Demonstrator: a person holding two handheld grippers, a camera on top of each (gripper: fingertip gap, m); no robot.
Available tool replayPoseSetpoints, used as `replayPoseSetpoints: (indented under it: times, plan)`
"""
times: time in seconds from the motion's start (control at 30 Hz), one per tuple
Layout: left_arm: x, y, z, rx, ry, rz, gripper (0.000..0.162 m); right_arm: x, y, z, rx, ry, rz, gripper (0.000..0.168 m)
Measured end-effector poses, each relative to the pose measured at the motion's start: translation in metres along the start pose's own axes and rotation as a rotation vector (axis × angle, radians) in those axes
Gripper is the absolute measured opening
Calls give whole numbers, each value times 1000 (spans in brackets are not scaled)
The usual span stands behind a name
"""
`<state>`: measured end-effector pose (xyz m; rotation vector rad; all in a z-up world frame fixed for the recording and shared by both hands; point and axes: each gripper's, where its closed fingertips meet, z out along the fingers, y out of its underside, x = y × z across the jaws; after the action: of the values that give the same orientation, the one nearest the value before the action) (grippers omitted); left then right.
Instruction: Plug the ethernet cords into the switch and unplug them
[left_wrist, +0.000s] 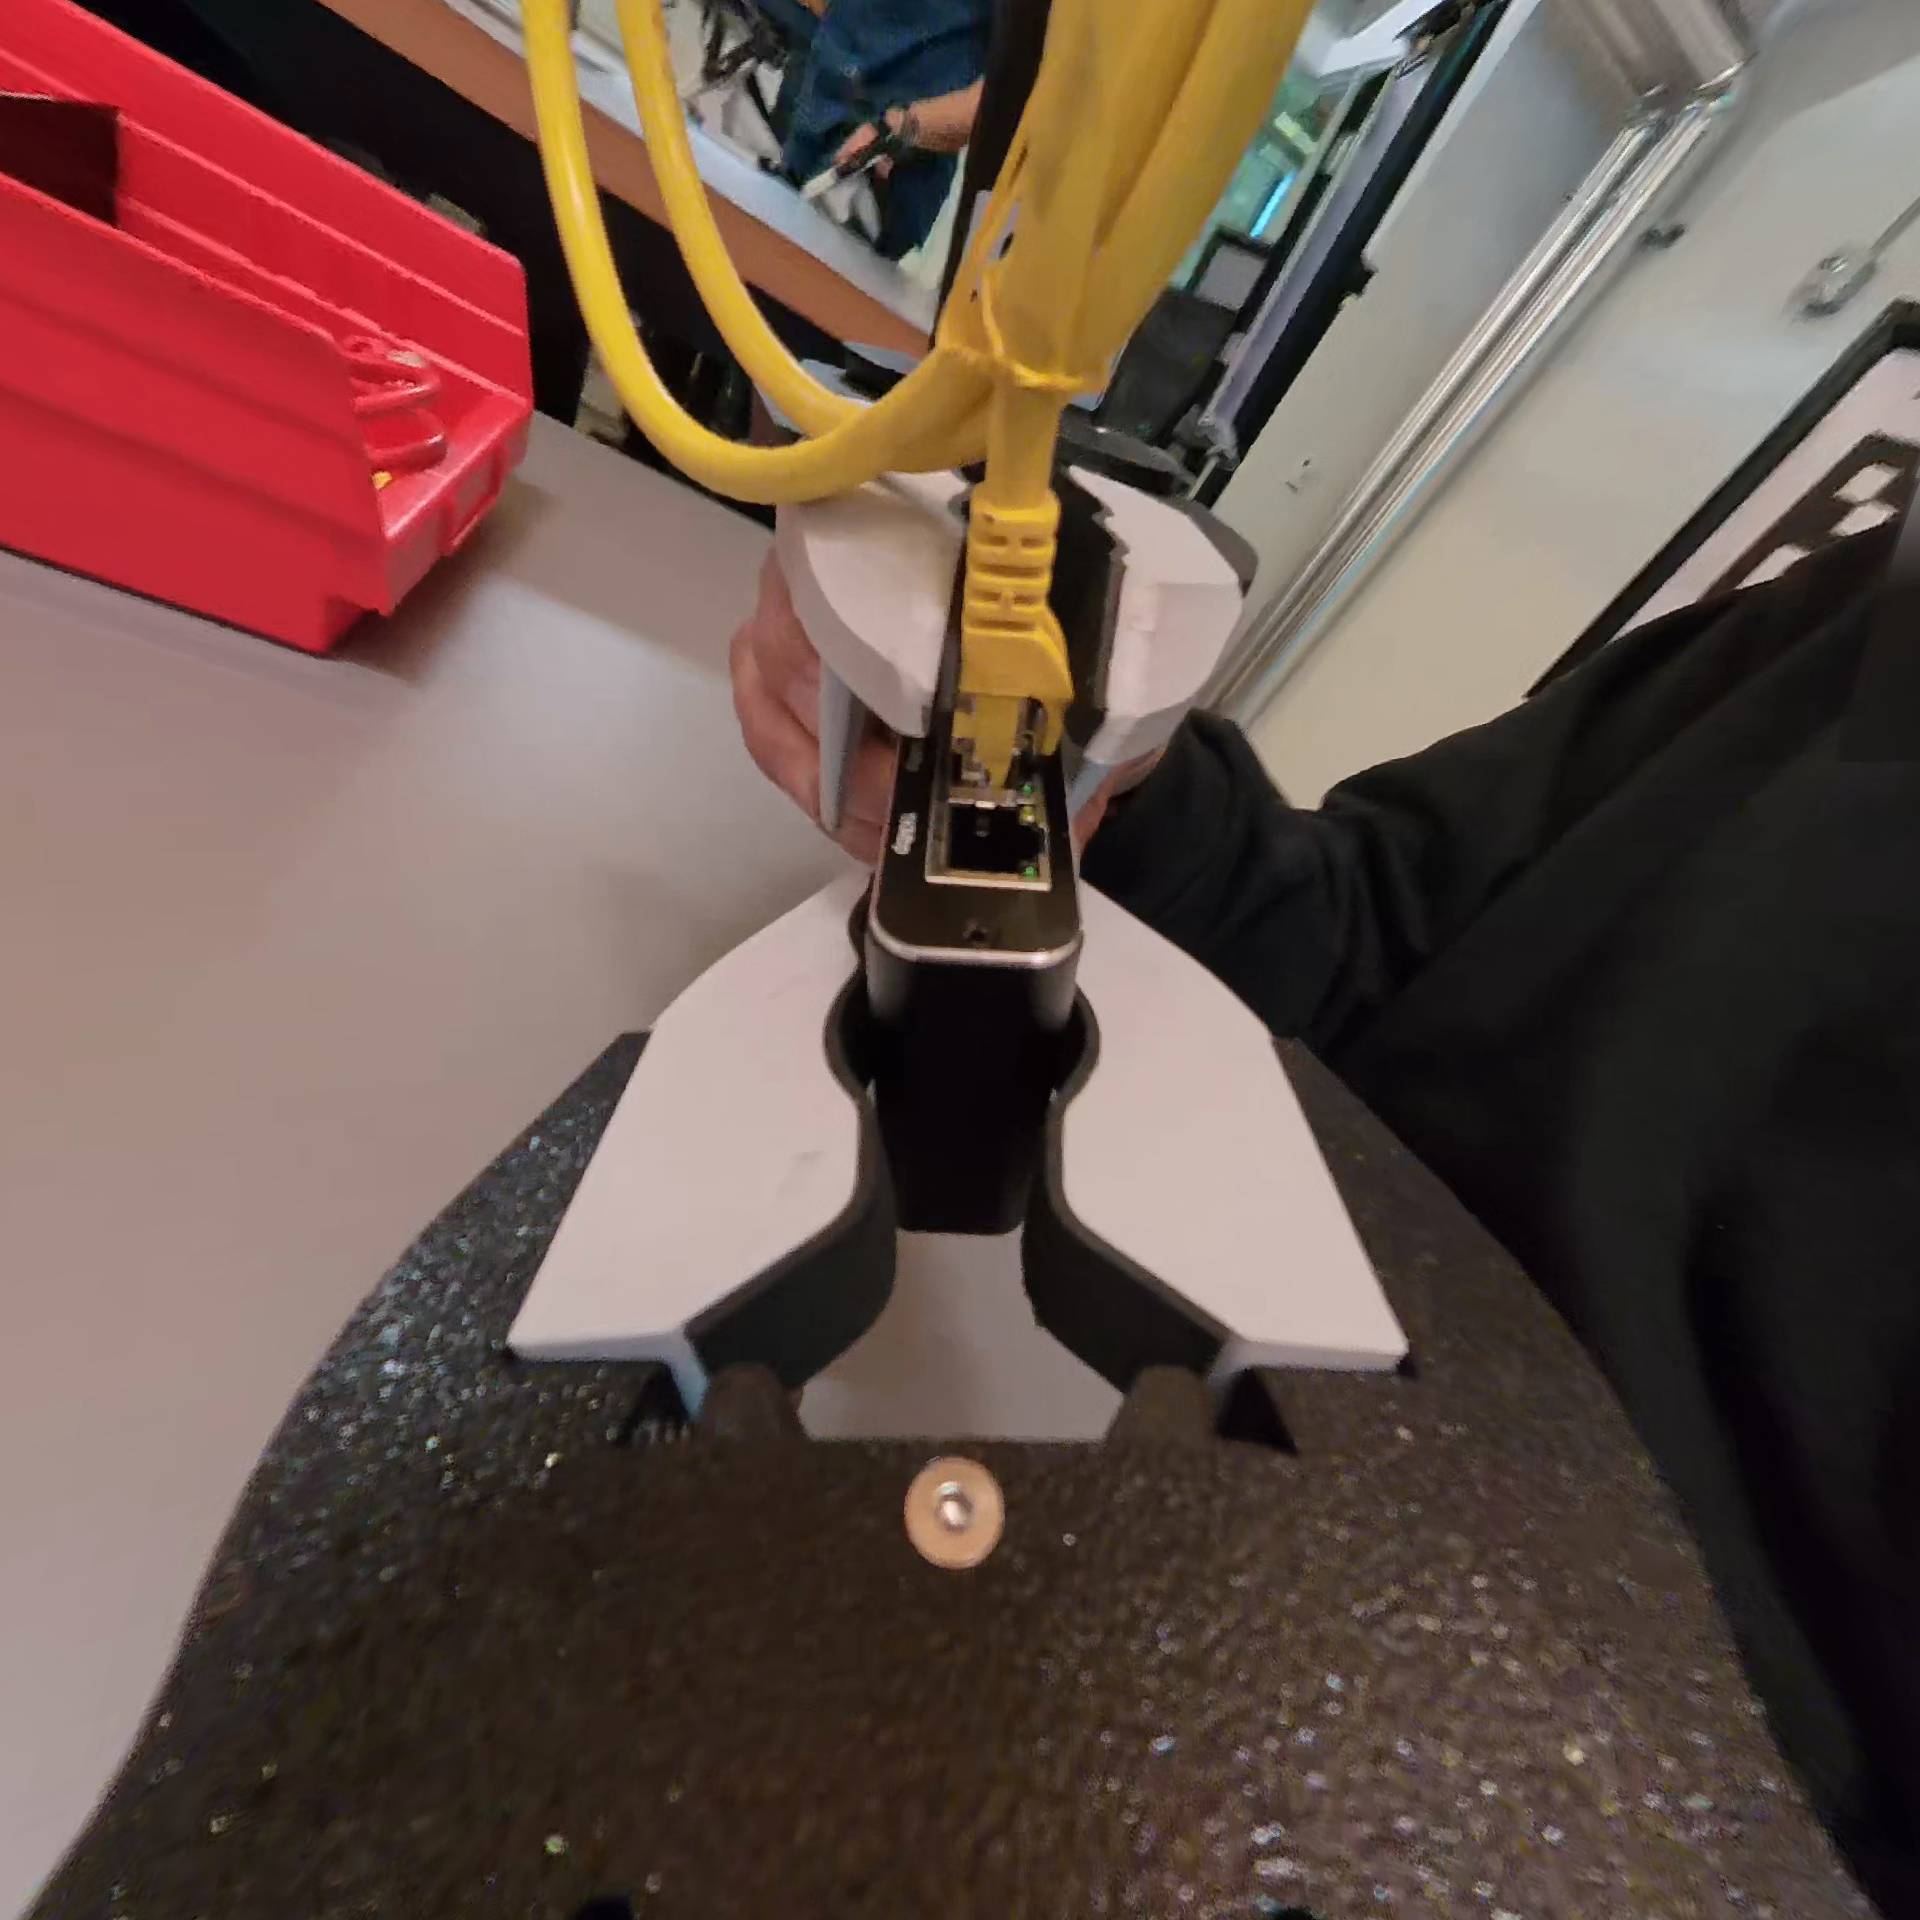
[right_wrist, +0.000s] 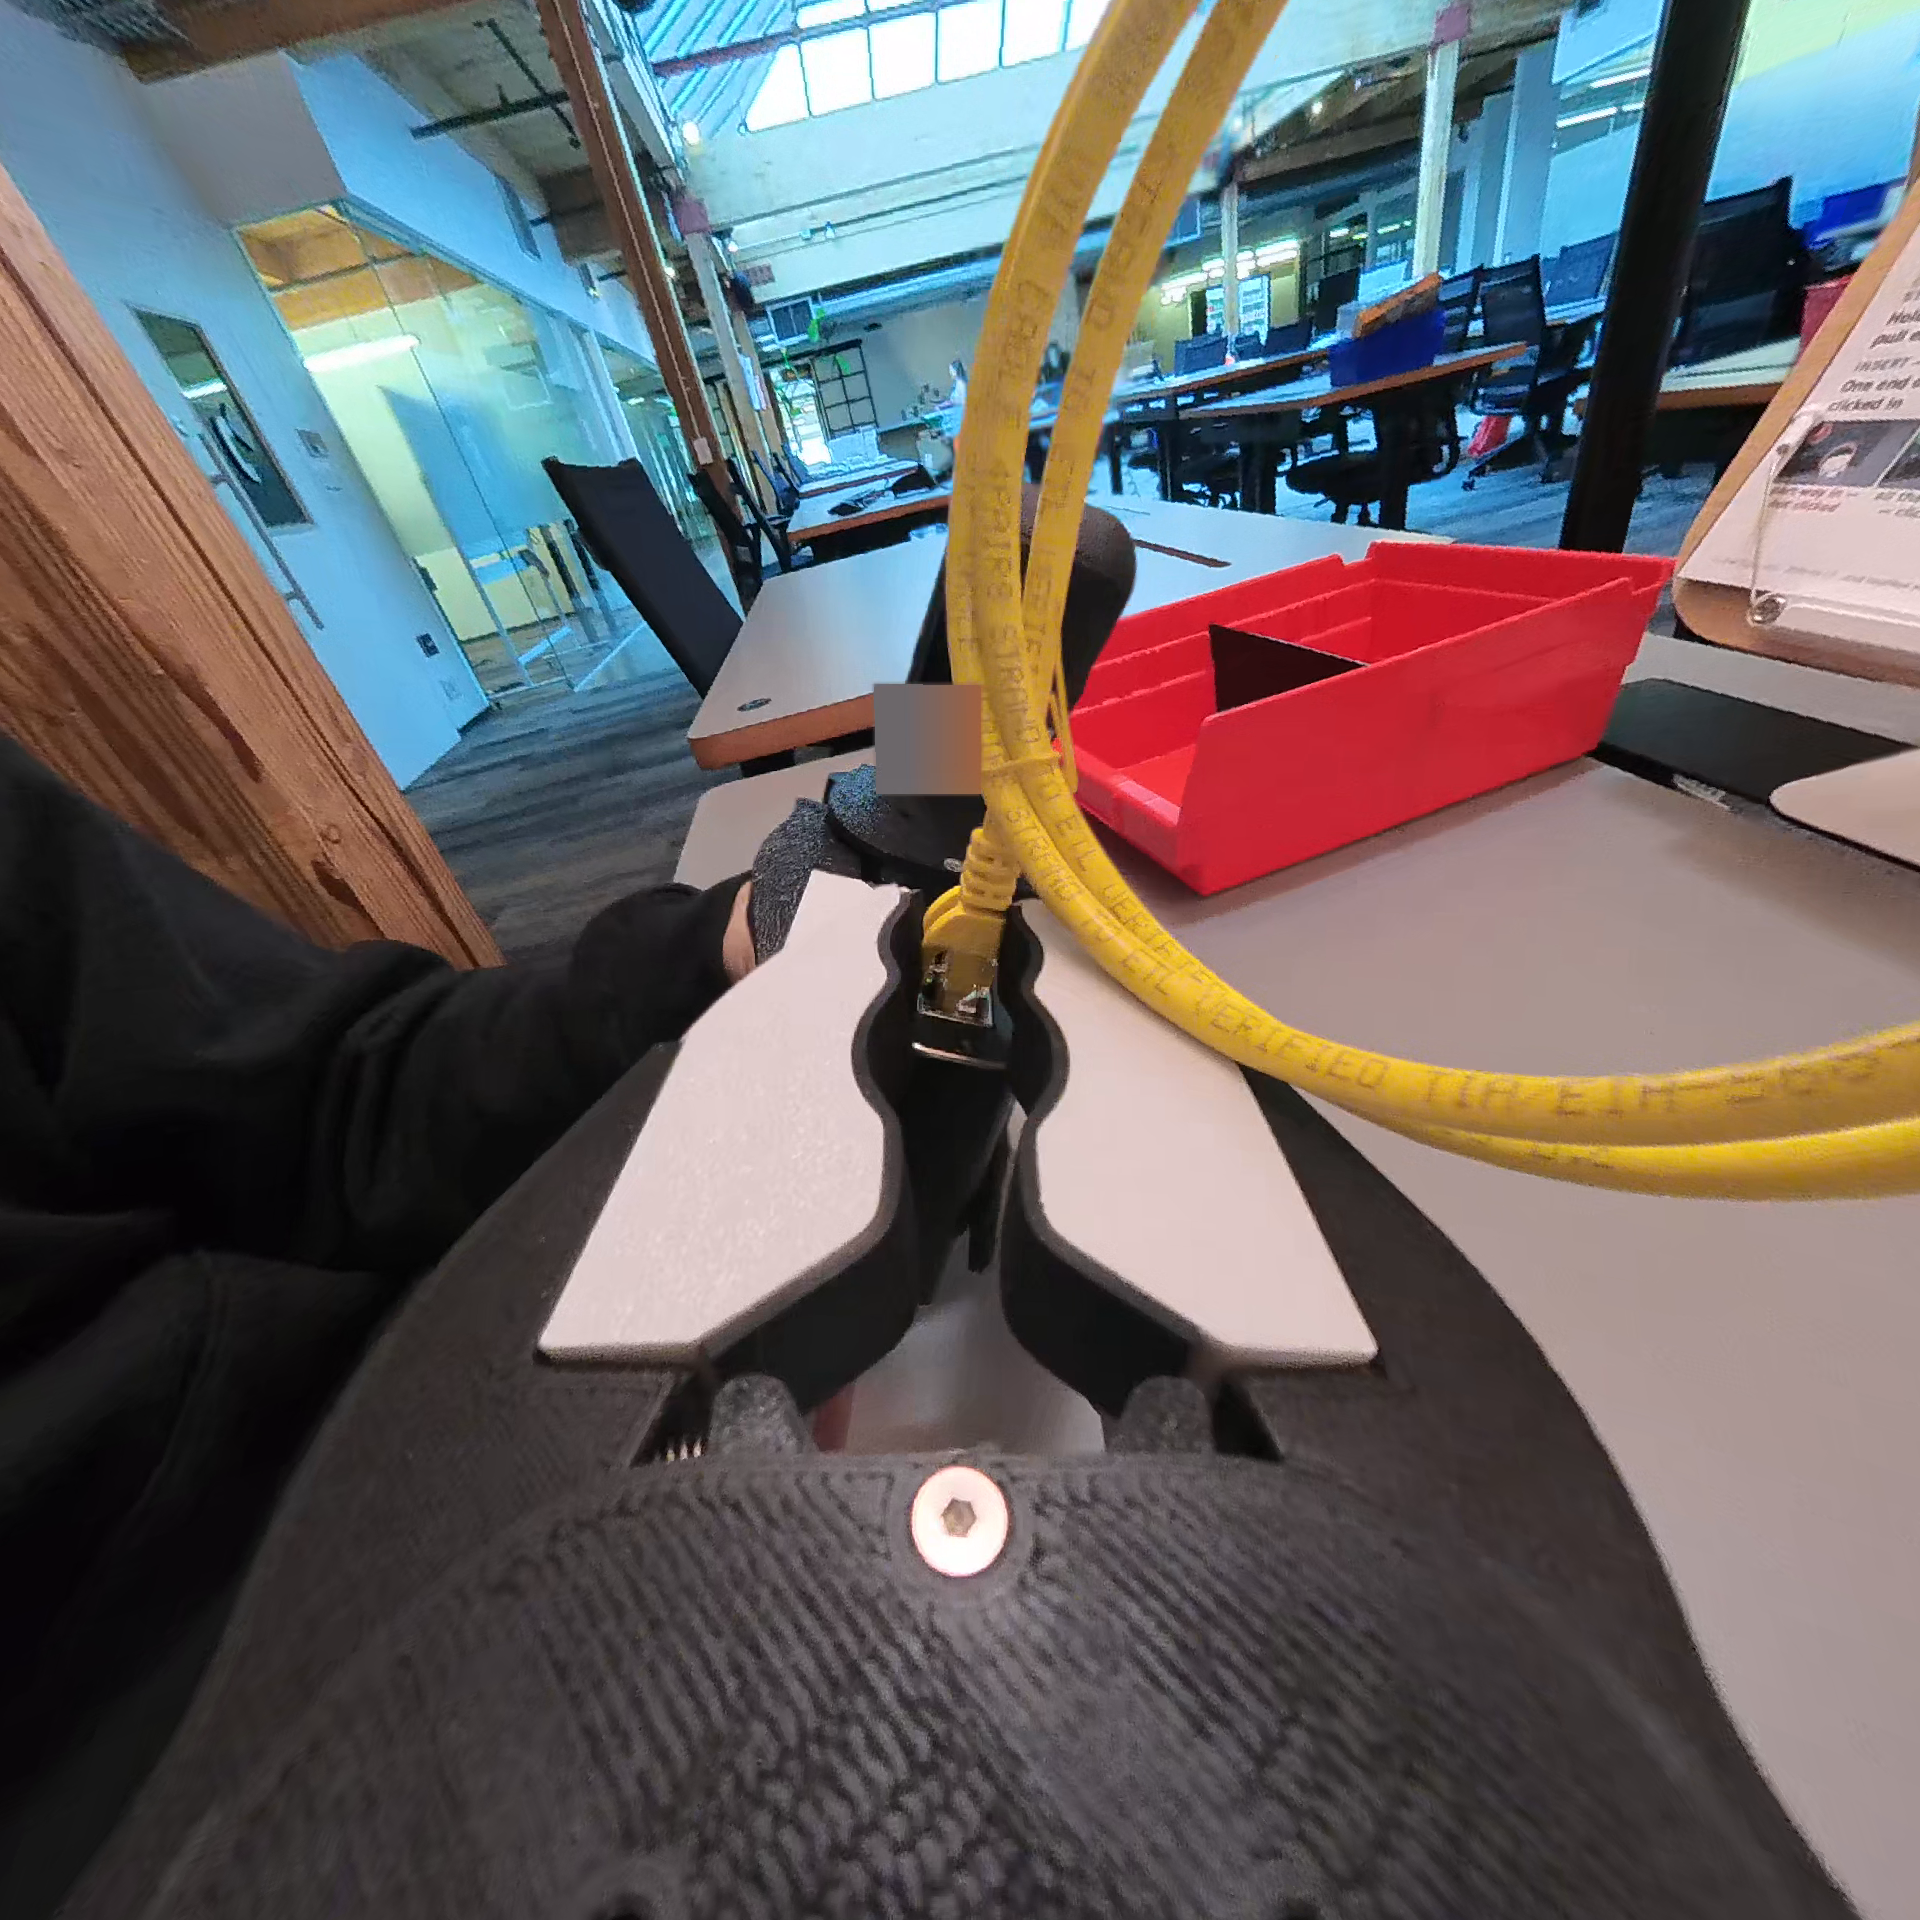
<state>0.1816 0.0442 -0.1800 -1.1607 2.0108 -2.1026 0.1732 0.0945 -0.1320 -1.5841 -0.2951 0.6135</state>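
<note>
Left wrist view: left gripper (left_wrist: 971, 1023) was clamped on the switch (left_wrist: 971, 940), steadying it. Beyond its fingertips, right gripper (left_wrist: 1003, 634) was pinching the yellow plug (left_wrist: 1013, 665) at a port, probably for alignment.

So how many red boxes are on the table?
1. The red bin sits on the grey table, behind the yellow cable; the left wrist view shows the same bin at upper left.

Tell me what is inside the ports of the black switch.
In the switch, the near port is empty. A yellow plug sits at the next port; the right claw hides any ports beyond.
</note>
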Motion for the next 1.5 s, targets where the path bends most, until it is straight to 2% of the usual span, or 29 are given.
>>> replayPoseSetpoints:
  times: [0.33,0.53,0.67,0.73,0.87,1.03,1.17,1.5]
  plan:
    - [-12,2,-3,-101,-189,136,28,0,-1,-3,28,-27,32,15]
    - [-6,-1,-3,-13,-68,40,28,2,-1,-1,29,-14,31,15]
    - [-16,-1,-9,-104,-267,180,28,1,-3,-3,65,-49,63,15]
    - [-13,-1,-8,-92,-237,167,28,0,-3,-2,61,-51,49,15]
    - [-2,1,-6,-36,-73,35,27,-1,-1,-1,54,-70,60,15]
    - [-14,9,-9,-131,-230,186,27,-5,9,-4,34,-164,114,14]
    - [-10,-1,-11,-126,-293,282,27,-13,0,-8,80,-195,45,14]
    - [-4,-10,-9,-84,-283,295,27,-18,-3,-12,98,-202,-33,21]
